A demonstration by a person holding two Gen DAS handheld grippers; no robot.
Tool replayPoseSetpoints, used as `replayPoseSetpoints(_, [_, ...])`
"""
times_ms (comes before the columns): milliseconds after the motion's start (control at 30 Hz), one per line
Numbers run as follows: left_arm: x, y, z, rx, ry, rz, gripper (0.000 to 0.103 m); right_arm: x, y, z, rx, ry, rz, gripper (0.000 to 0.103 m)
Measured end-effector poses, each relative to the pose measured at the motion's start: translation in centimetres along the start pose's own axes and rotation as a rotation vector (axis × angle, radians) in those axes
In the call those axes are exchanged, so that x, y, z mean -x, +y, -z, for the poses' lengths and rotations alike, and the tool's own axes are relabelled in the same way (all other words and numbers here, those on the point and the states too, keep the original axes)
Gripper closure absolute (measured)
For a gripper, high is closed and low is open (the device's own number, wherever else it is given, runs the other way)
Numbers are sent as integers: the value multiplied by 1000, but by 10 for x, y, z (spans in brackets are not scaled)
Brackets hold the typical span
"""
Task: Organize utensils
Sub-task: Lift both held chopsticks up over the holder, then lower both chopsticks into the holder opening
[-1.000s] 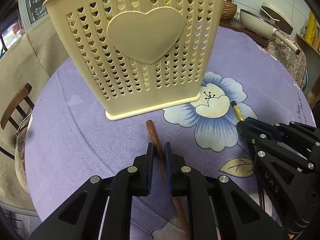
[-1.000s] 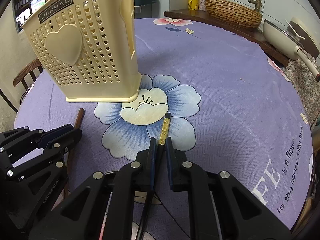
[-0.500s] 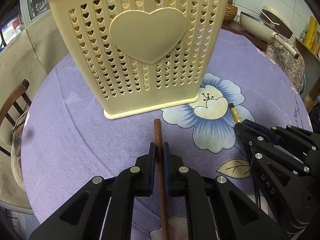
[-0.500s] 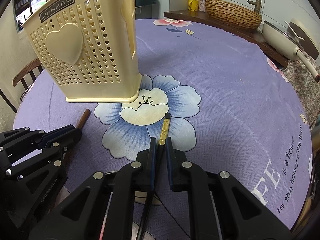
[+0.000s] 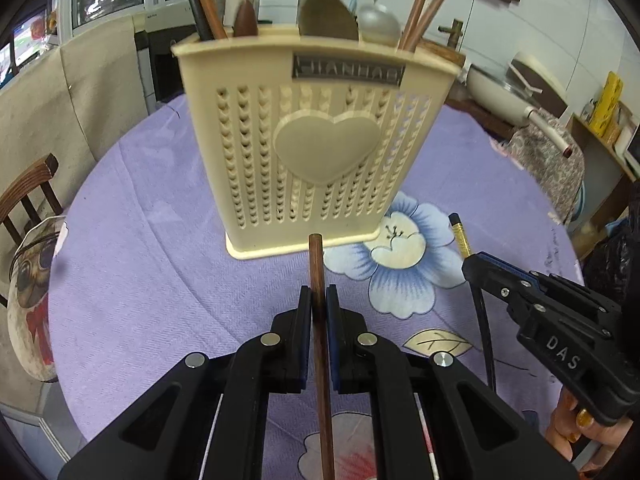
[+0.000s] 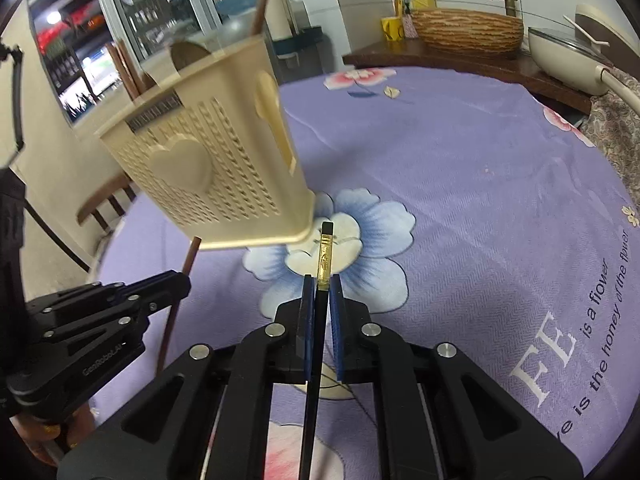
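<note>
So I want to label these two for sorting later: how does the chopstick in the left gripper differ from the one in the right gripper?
The brown chopstick in the left gripper is plain reddish-brown wood; the black chopstick in the right gripper is black with a gold patterned band near its end. The brown chopstick's end looks round, the black chopstick's squared. Both are clamped between shut jaws, ends pointing toward the cream utensil holder.
</note>
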State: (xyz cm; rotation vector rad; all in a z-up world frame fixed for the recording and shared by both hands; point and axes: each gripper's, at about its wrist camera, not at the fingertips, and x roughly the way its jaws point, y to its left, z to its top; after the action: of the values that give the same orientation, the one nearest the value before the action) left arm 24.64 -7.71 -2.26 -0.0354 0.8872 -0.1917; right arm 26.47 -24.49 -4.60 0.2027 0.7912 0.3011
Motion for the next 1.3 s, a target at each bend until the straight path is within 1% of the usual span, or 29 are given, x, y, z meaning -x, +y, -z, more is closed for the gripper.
replayPoseSetpoints(67, [16,3,-2,3,-38,28,95,13,5,-2,9,-32,-26,95])
replayPoseSetpoints(200, [40,8,-7,11,-90,72,96,45,16,-6,43,-107,-75,95])
replayPoseSetpoints(300, [62,14,-9,18,-134,106,96,67,19,-9,71,-145,-99,95])
replayPoseSetpoints(633, [112,20,-15,26,-254,148,96,139,36,-17,157,-280,-112,96])
replayPoseSetpoints(800, [124,18,-19,19,-290,147,96,149,47,-22,199,-289,-104,96])
replayPoseSetpoints(1067, [131,21,-25,22,-304,143,96,142,53,-32,219,-278,-95,96])
replayPoseSetpoints(1300, [142,25,-31,24,-333,140,96,140,59,-35,237,-268,-95,96])
